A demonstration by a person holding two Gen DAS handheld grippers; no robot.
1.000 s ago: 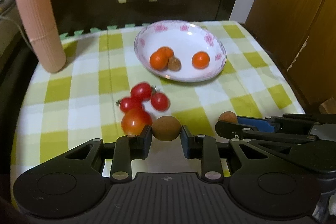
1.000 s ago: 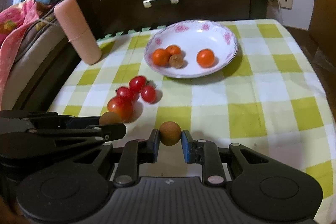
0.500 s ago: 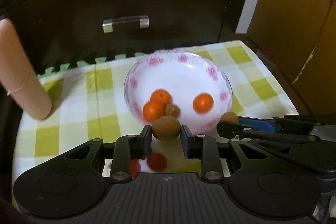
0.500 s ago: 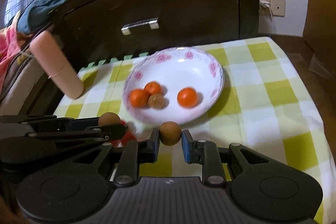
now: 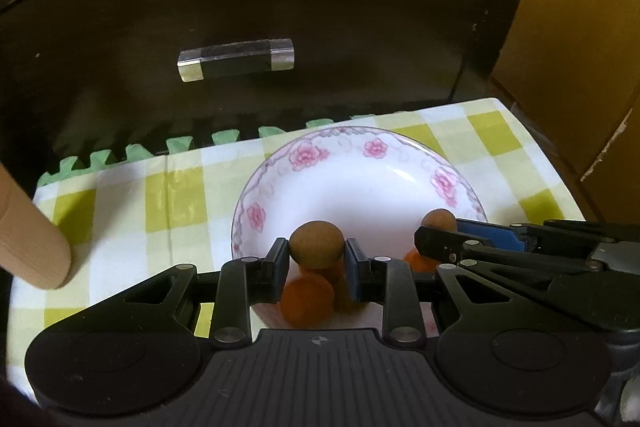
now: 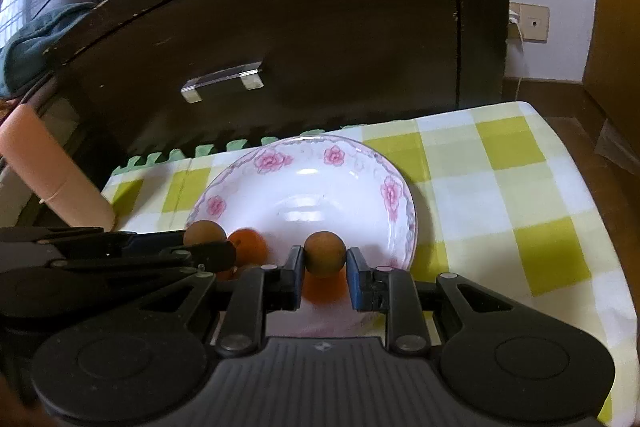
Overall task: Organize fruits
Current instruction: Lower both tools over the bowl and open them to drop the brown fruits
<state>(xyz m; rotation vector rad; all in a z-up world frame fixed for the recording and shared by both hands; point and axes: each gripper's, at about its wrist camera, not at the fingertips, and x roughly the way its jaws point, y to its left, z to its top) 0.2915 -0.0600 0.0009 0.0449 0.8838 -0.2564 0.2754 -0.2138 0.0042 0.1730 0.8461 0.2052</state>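
A white bowl with pink flowers (image 5: pixel 360 163) (image 6: pixel 320 163) sits on the green-checked cloth. My left gripper (image 5: pixel 317 257) is shut on a brown round fruit (image 5: pixel 316 243), held over the bowl's near left side. My right gripper (image 6: pixel 323 265) is shut on a second brown round fruit (image 6: pixel 325 251), held over the bowl's near right side. Each gripper shows in the other's view with its fruit (image 5: pixel 439 221) (image 6: pixel 204 233). Orange fruits (image 5: pixel 307 301) (image 6: pixel 249 247) lie in the bowl beneath the fingers, partly hidden.
A dark cabinet with a clear drawer handle (image 5: pixel 236 59) stands right behind the table. A pink cylinder (image 5: pixel 28 251) (image 6: pixel 52 183) stands at the left. A wooden cupboard (image 5: pixel 580 27) is at the right. The table edge is at the right (image 6: pixel 592 195).
Both grippers have moved forward with their brown fruits, from the near table by the tomatoes to over the bowl. The tomatoes have dropped out of view.
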